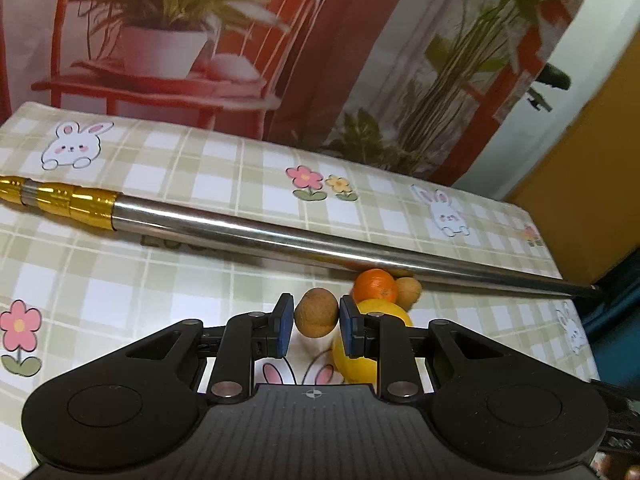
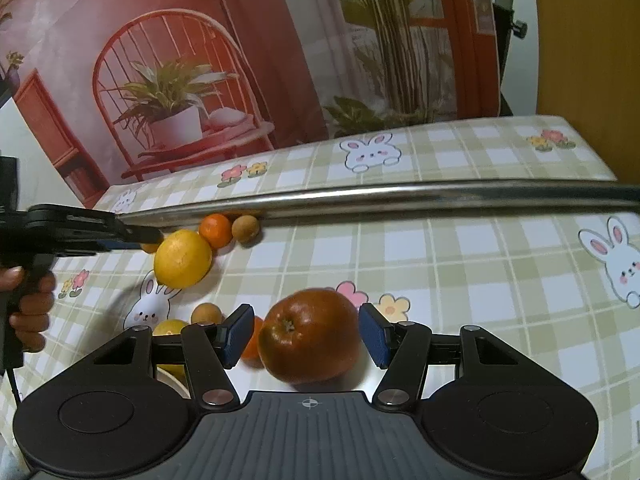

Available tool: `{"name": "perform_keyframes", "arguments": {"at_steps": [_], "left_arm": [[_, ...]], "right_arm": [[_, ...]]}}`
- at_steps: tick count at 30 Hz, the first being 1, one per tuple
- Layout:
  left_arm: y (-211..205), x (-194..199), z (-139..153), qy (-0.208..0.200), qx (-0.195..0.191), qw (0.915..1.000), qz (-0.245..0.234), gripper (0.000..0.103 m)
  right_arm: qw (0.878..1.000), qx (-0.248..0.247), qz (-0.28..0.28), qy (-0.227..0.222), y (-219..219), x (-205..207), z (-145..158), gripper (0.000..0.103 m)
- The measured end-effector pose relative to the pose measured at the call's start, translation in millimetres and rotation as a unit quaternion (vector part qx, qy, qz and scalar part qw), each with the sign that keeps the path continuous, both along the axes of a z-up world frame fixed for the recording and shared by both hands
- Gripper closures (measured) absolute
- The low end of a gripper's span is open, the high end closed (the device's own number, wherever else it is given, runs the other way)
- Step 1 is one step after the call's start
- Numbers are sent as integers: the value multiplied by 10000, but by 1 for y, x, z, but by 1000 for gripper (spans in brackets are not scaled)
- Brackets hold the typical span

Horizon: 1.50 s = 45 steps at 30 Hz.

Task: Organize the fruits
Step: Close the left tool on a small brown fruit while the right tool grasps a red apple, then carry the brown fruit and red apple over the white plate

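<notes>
My left gripper [image 1: 316, 316] is shut on a small round brown fruit [image 1: 317, 312], one blue pad pressed on each side of it. Just right of it lie a yellow lemon [image 1: 386, 309], a small orange [image 1: 375, 285] and another brown fruit [image 1: 409, 292]. In the right wrist view the left gripper [image 2: 154, 240] reaches in from the left beside the lemon [image 2: 182, 258]. My right gripper [image 2: 306, 334] is shut on a red-brown apple [image 2: 308, 336], stem end towards the camera, low over the checked tablecloth [image 2: 460, 272].
A long steel rod [image 1: 280, 232] with a gold end lies across the table, with the orange [image 2: 216, 231] and a brown fruit [image 2: 246, 230] against it. Beside the right gripper's left finger are a small brown fruit [image 2: 206, 314], a second lemon [image 2: 170, 326] and another orange [image 2: 253, 346]. A hand [image 2: 28, 304] grips the left handle.
</notes>
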<state>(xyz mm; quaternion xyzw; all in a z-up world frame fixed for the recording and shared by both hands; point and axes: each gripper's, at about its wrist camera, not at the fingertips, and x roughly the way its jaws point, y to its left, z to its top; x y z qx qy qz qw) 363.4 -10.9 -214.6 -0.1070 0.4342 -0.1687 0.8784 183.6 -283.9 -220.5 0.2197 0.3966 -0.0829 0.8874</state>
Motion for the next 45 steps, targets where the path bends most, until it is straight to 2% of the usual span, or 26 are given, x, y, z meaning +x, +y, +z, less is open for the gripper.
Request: {"name": "perform_keyframes", "arguments": {"at_steps": [4, 7, 12, 21, 34, 45], "left_arm": [[5, -17, 10, -156, -81, 9998, -107, 77], [7, -32, 15, -208, -221, 9993, -222, 77], [5, -51, 20, -361, -114, 9987, -353, 77], [-2, -83, 32, -596, -46, 9957, -703, 77], [-7, -109, 15, -113, 63, 9932, -1155, 77], [-20, -113, -5, 414, 505, 9880, -1401, 77]], "right_arm": [[9998, 202, -51, 37, -2, 2, -8, 47], [9998, 169, -56, 89, -1, 4, -14, 43], [9998, 81, -37, 159, 4, 8, -22, 39], [9997, 98, -78, 218, 4, 14, -33, 39], [9996, -156, -68, 207, 12, 2, -29, 40], [9997, -78, -128, 178, 16, -22, -25, 40]]}}
